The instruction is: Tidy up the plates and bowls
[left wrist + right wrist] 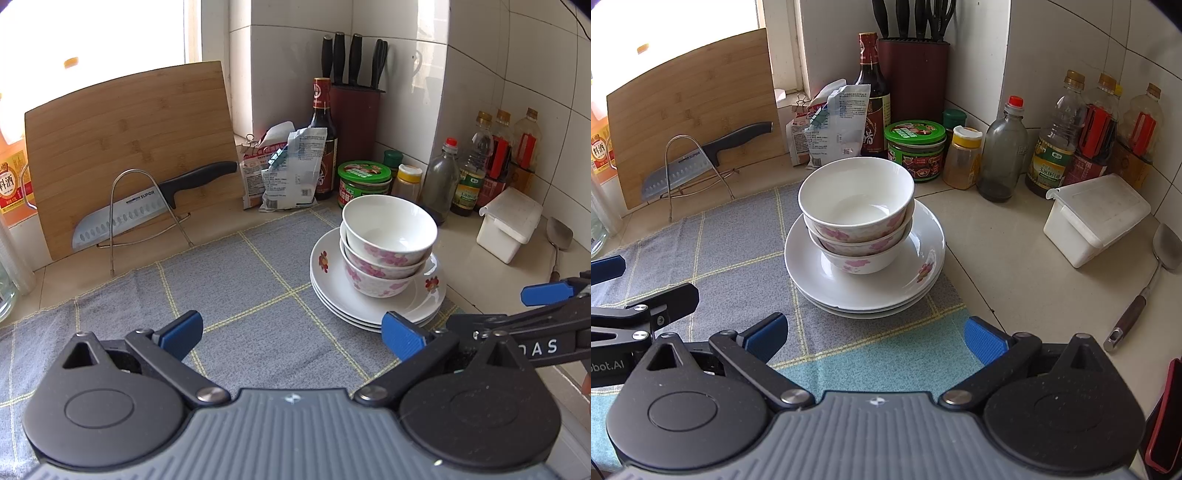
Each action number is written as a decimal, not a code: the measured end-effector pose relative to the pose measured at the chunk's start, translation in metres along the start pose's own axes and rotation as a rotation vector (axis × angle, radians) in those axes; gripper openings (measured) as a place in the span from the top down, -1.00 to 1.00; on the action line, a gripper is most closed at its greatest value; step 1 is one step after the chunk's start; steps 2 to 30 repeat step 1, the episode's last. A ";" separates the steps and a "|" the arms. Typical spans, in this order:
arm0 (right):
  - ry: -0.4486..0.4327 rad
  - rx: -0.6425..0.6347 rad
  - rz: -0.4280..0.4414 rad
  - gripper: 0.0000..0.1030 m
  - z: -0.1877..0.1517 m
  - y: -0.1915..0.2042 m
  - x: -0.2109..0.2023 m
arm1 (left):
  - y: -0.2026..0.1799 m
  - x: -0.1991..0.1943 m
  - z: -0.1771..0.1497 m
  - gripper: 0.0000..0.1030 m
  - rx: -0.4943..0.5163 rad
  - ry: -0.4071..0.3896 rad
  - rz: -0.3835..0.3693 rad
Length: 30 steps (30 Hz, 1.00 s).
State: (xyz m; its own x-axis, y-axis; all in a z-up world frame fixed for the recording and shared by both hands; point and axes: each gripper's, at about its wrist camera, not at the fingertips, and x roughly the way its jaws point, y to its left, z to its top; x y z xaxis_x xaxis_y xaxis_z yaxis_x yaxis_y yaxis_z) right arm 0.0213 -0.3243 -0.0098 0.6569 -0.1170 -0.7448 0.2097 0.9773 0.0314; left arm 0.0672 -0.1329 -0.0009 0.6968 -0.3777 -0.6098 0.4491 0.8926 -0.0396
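Three white bowls with pink flowers [388, 247] [857, 225] are nested upright on a stack of white plates [332, 288] [812, 273]. The stack stands at the right edge of a grey checked cloth [240, 284] [731, 266]. My left gripper [291, 334] is open over the cloth, in front and left of the stack, holding nothing. My right gripper [875, 338] is open too, just in front of the plates, empty. Each gripper shows at the side of the other's view.
Behind the stack stand a green-lidded jar [916, 147], a dark sauce bottle [871, 96], seasoning bags [284, 170], a knife block [356, 122] and several bottles [1071, 136]. A white lidded box [1097, 218] and a spatula [1145, 288] lie right. A cutting board [129, 147] with a cleaver [147, 206] leans at left.
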 end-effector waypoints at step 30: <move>0.000 -0.001 -0.001 -1.00 0.000 0.000 0.000 | 0.000 0.000 0.000 -0.99 0.001 0.000 -0.002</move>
